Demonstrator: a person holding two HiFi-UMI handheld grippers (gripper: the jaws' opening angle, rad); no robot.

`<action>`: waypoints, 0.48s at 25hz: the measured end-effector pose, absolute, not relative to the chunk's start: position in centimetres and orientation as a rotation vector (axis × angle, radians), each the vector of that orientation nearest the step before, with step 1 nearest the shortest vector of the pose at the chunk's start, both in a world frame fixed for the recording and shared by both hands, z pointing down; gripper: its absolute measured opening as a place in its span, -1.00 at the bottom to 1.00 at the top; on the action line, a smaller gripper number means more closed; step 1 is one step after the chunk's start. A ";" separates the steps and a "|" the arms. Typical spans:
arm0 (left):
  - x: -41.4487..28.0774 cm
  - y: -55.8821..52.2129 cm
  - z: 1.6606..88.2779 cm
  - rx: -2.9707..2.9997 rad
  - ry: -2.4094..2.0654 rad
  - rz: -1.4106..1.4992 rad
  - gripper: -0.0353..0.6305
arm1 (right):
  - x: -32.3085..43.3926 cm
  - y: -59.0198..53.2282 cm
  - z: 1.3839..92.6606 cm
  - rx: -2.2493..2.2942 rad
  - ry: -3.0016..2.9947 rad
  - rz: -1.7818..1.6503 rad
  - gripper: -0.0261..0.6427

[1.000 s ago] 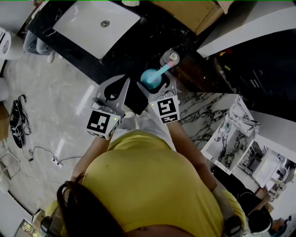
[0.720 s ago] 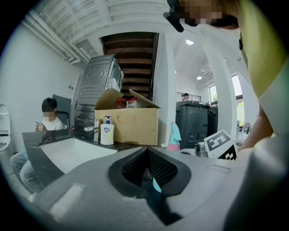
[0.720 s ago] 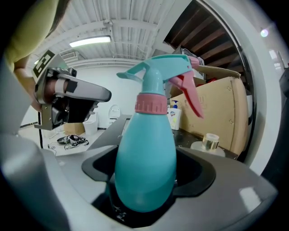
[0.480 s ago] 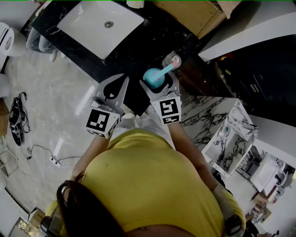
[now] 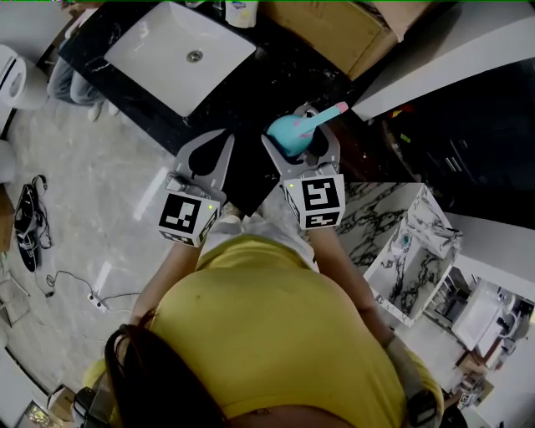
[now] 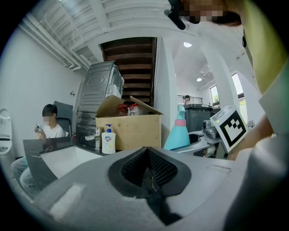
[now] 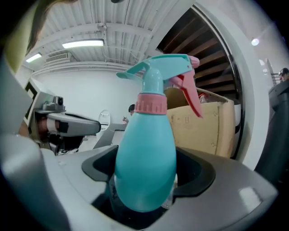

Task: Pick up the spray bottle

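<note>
The spray bottle (image 5: 290, 134) is teal with a pink collar and trigger. In the head view it sits between the fingers of my right gripper (image 5: 299, 145), over the dark counter (image 5: 251, 92). The right gripper view shows the bottle (image 7: 146, 153) upright and filling the middle, with my right gripper (image 7: 146, 182) shut on its lower body. My left gripper (image 5: 219, 144) hangs just left of it, shut with nothing in it. In the left gripper view, my left gripper (image 6: 149, 178) has its jaws met, and the bottle (image 6: 178, 133) stands off to the right.
A white sink (image 5: 180, 54) is set in the counter at the back left, with a soap bottle (image 5: 241, 10) behind it. An open cardboard box (image 5: 334, 25) stands at the back. A seated person (image 6: 47, 126) is beyond the sink. Marble-patterned shelving (image 5: 410, 242) is on the right.
My right gripper has moved up and to the right with the spray bottle in it. The left gripper has barely shifted.
</note>
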State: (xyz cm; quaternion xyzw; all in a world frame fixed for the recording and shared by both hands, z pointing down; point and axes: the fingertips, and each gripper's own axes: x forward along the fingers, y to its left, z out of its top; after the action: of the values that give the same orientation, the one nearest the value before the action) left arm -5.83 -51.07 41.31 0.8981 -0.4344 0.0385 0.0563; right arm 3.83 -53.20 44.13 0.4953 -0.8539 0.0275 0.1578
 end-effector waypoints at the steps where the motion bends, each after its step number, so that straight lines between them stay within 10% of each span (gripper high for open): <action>1: -5.8 -51.2 41.0 2.726 -1.326 0.112 -0.88 | 4.1 -53.3 43.3 1.438 -2.440 0.072 0.21; 12: -6.2 -52.6 37.4 2.721 -1.405 0.016 -0.88 | 7.3 -53.7 36.3 1.646 -2.394 -0.005 0.21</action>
State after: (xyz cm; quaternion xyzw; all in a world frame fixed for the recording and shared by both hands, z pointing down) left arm -6.16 -52.57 37.43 0.8878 -0.4585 0.0052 0.0396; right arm 7.35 -53.71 36.32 0.5625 -0.8183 -0.0017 0.1181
